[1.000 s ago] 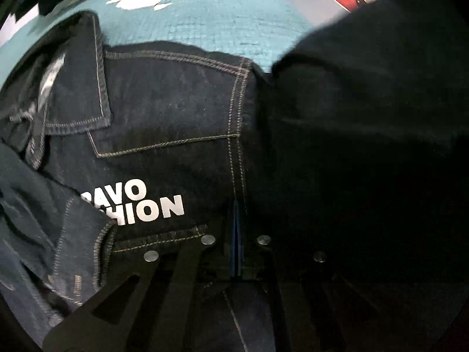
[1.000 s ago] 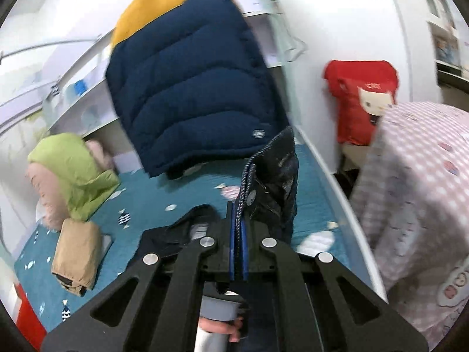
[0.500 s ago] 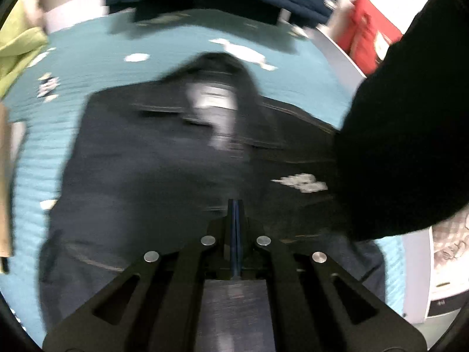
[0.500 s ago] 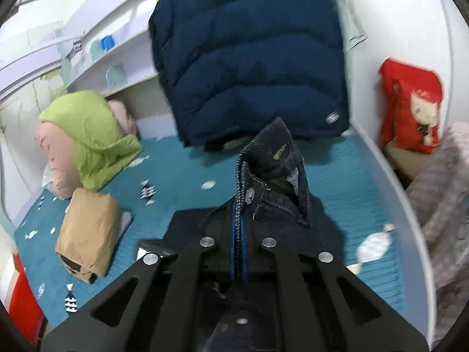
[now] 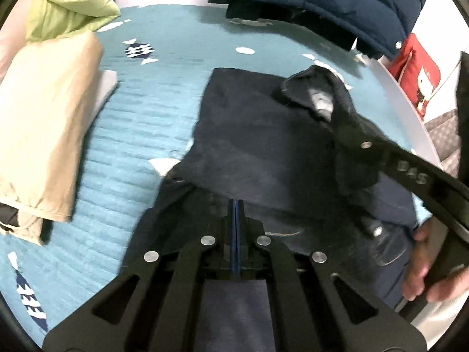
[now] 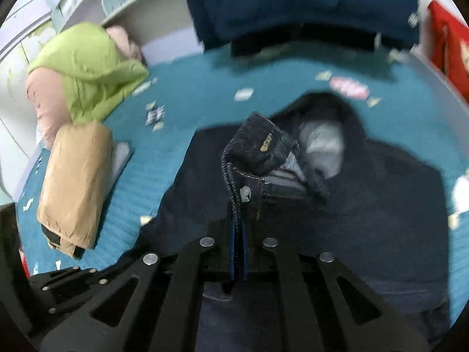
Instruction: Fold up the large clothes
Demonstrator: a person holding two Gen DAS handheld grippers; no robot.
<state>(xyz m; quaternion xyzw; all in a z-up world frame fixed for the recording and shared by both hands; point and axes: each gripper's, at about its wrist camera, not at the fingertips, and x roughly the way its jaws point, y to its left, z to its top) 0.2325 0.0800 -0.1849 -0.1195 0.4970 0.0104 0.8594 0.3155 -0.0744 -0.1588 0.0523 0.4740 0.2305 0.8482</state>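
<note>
A dark denim jacket [image 5: 263,146] lies spread on the teal bed cover [image 5: 140,135]; it also shows in the right wrist view [image 6: 381,205]. My left gripper [image 5: 235,205] is shut, its fingertips over the jacket's near edge; whether cloth is pinched between them is unclear. My right gripper [image 6: 236,205] is shut on the jacket's buttoned edge [image 6: 246,176] and holds it lifted above the rest of the jacket. The right gripper's arm [image 5: 410,170] crosses the left wrist view, with the lifted collar [image 5: 316,94] at its tip.
A folded tan garment [image 5: 44,135] lies to the left on the bed, also in the right wrist view [image 6: 73,182]. A green jacket [image 6: 88,70] lies behind it. A navy puffer jacket [image 6: 293,6] hangs at the back. A red cushion [image 5: 416,67] is at the right.
Both grippers have pulled back and tilted down over the bed. The right gripper has carried the jacket edge lower toward the spread jacket. The left view went from close on the denim to wide.
</note>
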